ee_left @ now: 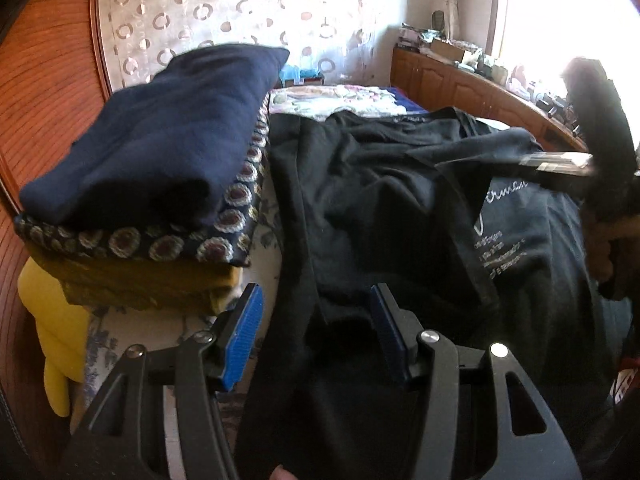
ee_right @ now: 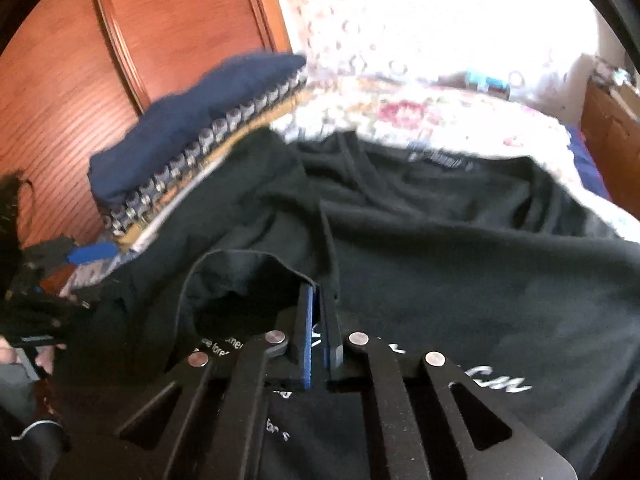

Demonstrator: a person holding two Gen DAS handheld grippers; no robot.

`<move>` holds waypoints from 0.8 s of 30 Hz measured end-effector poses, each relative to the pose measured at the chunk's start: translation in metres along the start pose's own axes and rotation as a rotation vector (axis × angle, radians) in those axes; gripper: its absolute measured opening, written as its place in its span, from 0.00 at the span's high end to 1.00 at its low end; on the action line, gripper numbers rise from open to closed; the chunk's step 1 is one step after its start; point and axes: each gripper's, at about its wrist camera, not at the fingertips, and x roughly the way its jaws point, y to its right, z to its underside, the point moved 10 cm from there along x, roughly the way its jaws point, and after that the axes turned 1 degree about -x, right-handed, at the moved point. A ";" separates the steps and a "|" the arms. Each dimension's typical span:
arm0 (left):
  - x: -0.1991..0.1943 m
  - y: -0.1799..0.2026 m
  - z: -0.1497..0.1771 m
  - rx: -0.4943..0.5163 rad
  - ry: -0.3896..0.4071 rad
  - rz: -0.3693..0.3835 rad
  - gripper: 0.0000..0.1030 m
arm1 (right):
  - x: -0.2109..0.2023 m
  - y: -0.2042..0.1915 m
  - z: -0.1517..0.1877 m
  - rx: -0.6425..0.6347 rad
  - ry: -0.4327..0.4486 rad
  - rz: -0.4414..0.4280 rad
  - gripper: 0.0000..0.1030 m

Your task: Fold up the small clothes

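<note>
On floral bedspread (ee_left: 340, 98): black T-shirt (ee_left: 380, 200), spread beside folded stack (ee_left: 152, 152). Soft, limp, light; best gripped at hems. Right gripper (ee_right: 318, 320) clamped on sleeve edge. Left gripper (ee_left: 316, 320) wide open, straddling fabric strip, gripping nothing.

The T-shirt (ee_left: 392, 200) lies spread on the bed (ee_left: 344, 98), reaching from under both tongs to the far part of the bed. The left tongs (ee_left: 316, 332) stand apart over its near left edge, cloth passing between them. The right tongs (ee_right: 317, 320) close on a fold of the shirt, to the right of the left tongs. Left of both tongs, a stack of folded clothes (ee_left: 160, 152) sits on the bed against the headboard (ee_left: 48, 92). Beyond the right tongs' side, a cabinet (ee_left: 460, 84) runs along the bed.
</note>
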 end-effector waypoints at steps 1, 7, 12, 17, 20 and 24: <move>0.003 0.000 0.002 0.002 -0.007 -0.002 0.47 | -0.008 0.004 -0.002 0.002 0.018 0.025 1.00; 0.008 -0.003 0.009 -0.009 -0.040 0.012 0.46 | -0.028 0.052 -0.002 0.032 0.035 0.218 1.00; 0.009 -0.003 0.010 -0.002 -0.042 0.004 0.43 | -0.030 0.061 -0.001 0.082 0.031 0.203 0.92; 0.011 -0.003 0.008 -0.006 -0.043 0.001 0.41 | -0.034 0.032 -0.006 0.033 0.050 0.157 0.62; 0.011 -0.004 0.008 -0.007 -0.043 0.002 0.41 | -0.038 0.026 -0.004 0.021 0.055 0.155 0.61; 0.011 -0.005 0.008 -0.007 -0.043 0.002 0.40 | -0.050 0.032 0.010 0.005 0.055 0.177 0.48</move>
